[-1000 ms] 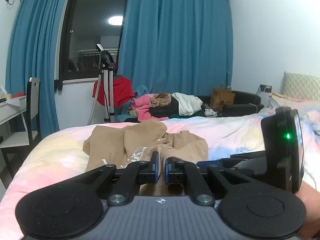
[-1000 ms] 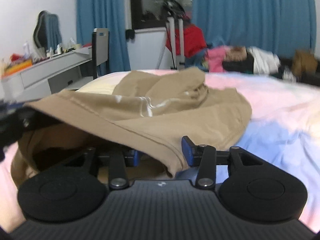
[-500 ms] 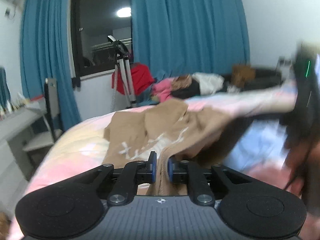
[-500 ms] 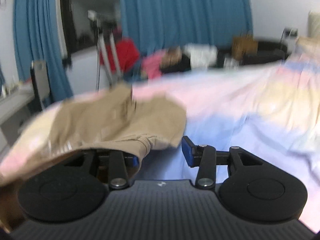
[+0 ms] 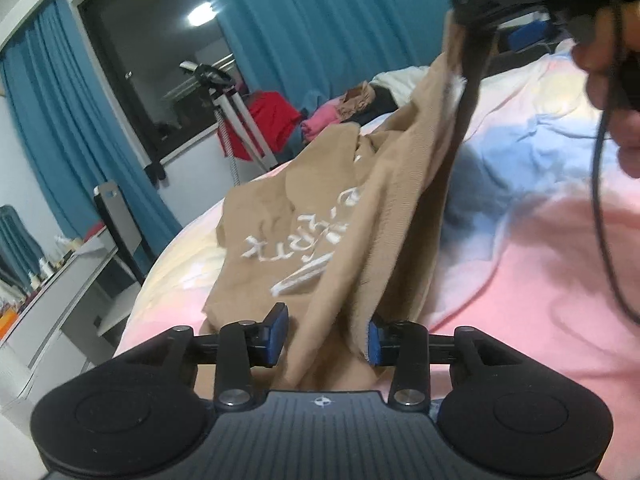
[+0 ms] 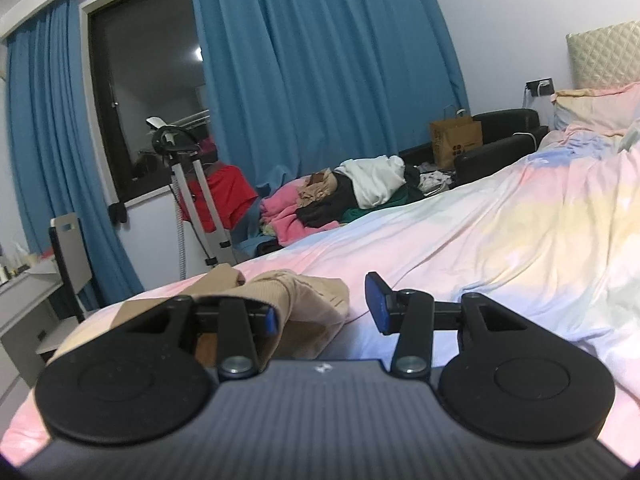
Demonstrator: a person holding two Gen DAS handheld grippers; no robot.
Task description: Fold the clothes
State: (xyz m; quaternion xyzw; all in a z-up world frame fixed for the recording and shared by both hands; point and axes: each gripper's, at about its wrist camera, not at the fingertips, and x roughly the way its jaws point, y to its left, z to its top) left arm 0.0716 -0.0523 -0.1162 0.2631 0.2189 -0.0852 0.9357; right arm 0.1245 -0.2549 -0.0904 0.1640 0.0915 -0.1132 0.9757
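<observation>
Place was home bedroom; bed (image 6: 520,216) with pastel tie-dye sheet filled foreground; quilted headboard (image 6: 604,54) and pillow (image 6: 592,108) stood at far right; blue curtains (image 6: 320,72) flanked dark window (image 6: 148,92); heap of clothes (image 6: 344,196) lay beyond bed; desk (image 5: 52,292) with chair (image 5: 118,220) stood at left; paper bag (image 6: 456,138) sat on black sofa (image 6: 500,140).

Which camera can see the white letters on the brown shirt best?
The left wrist view: the tan knit shirt with white lettering spreads across its middle, print facing the camera. The right wrist view shows only a bunched plain corner, no letters.
</observation>
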